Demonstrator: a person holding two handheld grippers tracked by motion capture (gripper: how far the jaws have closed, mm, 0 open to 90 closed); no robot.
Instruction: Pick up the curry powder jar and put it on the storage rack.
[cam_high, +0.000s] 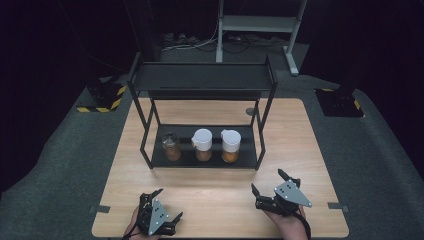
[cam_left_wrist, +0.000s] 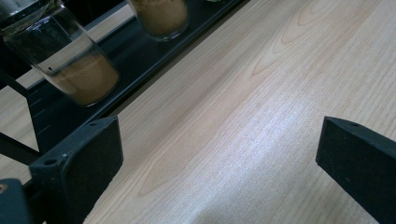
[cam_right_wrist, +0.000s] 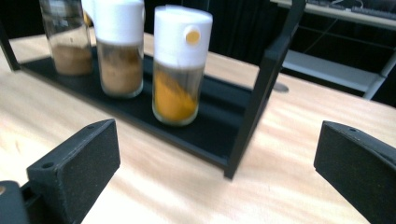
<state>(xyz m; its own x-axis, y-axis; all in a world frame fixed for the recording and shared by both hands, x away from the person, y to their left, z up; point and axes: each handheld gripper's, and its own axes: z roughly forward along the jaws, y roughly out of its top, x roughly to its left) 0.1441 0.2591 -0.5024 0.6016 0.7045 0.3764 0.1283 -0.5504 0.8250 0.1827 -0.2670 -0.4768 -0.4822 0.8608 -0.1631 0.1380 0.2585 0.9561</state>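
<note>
With both sets of fingers apart, the right gripper (cam_high: 270, 185) faces the white-capped spice jar (cam_right_wrist: 180, 65) on the rack's (cam_high: 205, 157) lower shelf: rigid, slippery glass, best gripped mid-body.

No legible text, labels, brands or numbers anywhere.

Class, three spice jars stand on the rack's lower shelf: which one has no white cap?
The leftmost jar, seen from above. Its top is clear glass, while the middle jar and right jar wear white caps.
</note>
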